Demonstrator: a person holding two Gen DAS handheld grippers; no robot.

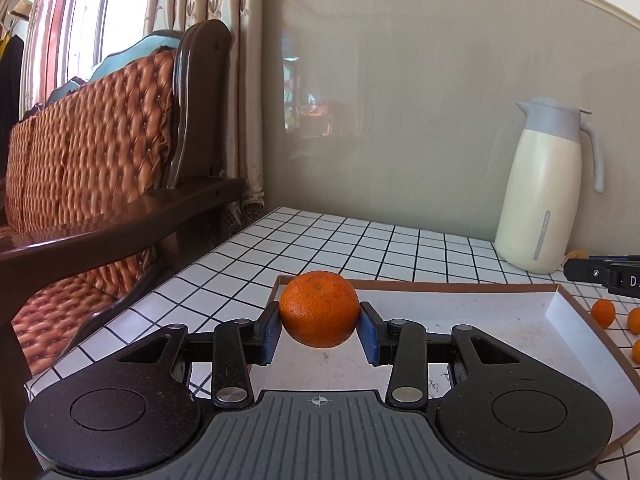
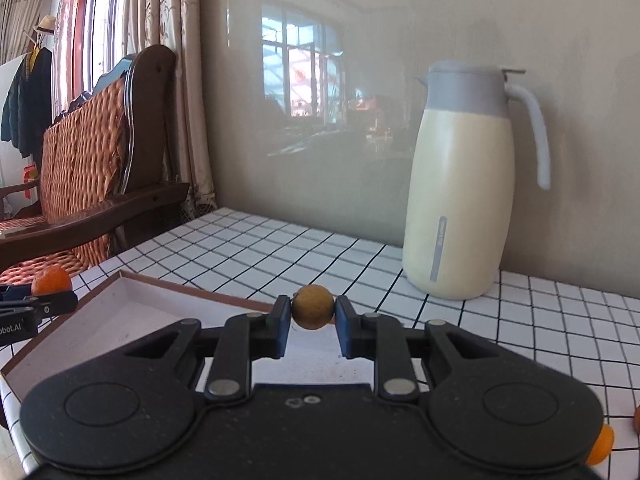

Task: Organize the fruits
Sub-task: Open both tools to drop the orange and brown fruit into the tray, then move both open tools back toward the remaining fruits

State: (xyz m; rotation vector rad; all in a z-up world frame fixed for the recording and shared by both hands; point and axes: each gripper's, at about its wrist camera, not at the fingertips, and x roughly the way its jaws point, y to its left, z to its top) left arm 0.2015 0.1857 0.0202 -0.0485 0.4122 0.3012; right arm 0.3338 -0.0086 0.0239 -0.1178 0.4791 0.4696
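Observation:
My left gripper (image 1: 319, 322) is shut on a round orange tangerine (image 1: 319, 308) and holds it above the white inside of a shallow brown-edged box (image 1: 500, 320). In the right wrist view my right gripper (image 2: 313, 314) is shut on a small brown longan (image 2: 312, 307), held over the far rim of the same box (image 2: 120, 320). The tangerine (image 2: 50, 280) shows again at the left edge of that view, in the other gripper. The right gripper's black body (image 1: 604, 270) pokes in at the right edge of the left wrist view.
A cream and grey thermos jug (image 2: 460, 200) stands on the checked tabletop (image 2: 280, 248) by the wall. Small orange kumquats (image 1: 603, 313) lie on the table right of the box; more kumquats (image 2: 600, 446) sit at the lower right. A wooden sofa (image 1: 100, 152) stands left.

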